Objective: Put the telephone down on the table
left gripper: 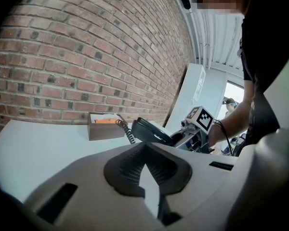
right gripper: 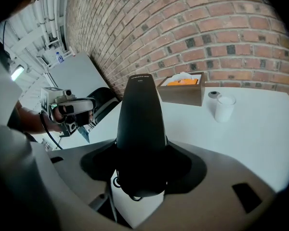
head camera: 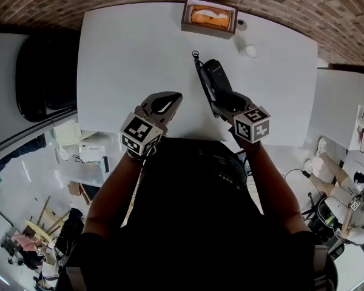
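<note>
Right gripper (head camera: 229, 103) clamps a glossy black telephone (head camera: 215, 76), coiled cord (head camera: 200, 77) trailing, over the white table (head camera: 133, 59); left gripper (head camera: 170, 99) is closed and empty.

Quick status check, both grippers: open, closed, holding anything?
Left gripper: jaws closed, holding nothing.
Right gripper: jaws closed on the telephone handset.

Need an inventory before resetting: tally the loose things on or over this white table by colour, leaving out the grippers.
Black: 1, the telephone
Brown: 1, the box
White: 1, the cup
Dark grey: 1, the small round piece beside the box
Total: 4
</note>
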Demonstrator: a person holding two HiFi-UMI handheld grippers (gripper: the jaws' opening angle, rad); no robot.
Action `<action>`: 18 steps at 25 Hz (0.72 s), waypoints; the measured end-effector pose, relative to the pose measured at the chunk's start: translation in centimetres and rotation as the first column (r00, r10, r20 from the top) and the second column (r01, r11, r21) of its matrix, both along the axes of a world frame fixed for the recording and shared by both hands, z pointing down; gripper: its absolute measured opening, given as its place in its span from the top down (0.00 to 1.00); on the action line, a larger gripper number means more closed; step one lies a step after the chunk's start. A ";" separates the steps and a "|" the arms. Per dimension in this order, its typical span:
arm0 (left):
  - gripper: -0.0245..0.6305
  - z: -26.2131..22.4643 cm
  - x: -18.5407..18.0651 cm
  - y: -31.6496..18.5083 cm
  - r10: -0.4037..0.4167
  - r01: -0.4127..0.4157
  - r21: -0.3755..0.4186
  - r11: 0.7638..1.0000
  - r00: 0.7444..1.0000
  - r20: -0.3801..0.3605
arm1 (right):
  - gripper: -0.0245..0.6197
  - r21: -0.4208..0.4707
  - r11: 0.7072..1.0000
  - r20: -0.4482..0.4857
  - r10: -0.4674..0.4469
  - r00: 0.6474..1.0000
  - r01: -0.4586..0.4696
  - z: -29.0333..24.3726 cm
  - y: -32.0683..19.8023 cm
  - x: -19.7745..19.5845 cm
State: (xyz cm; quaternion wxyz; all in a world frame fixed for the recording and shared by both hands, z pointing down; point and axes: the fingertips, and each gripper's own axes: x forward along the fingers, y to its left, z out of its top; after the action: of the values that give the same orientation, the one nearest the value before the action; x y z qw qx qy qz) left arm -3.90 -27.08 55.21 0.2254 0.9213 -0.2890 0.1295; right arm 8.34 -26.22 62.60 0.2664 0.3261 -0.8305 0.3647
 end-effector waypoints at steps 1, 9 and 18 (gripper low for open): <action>0.95 0.1 0.1 -0.1 0.000 0.000 0.004 1.000 1.000 0.001 | 0.55 -0.002 1.000 -0.001 0.000 1.000 0.000 0.2 0.0 0.0; 0.95 1.5 0.7 -0.1 0.001 -0.001 -0.022 1.000 1.000 0.009 | 0.55 0.007 1.000 -0.038 -0.021 0.999 0.021 2.0 -0.3 0.0; 0.95 2.7 2.1 0.1 0.036 -0.035 -0.034 0.999 0.999 0.021 | 0.55 -0.031 0.999 -0.064 -0.040 0.997 0.038 4.8 -0.4 -0.1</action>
State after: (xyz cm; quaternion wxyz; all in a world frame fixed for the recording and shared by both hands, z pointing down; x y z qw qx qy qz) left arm -1.82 -26.93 57.88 0.2353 0.9210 -0.2728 0.1481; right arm 8.23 -26.62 67.45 0.3049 0.3176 -0.8220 0.3613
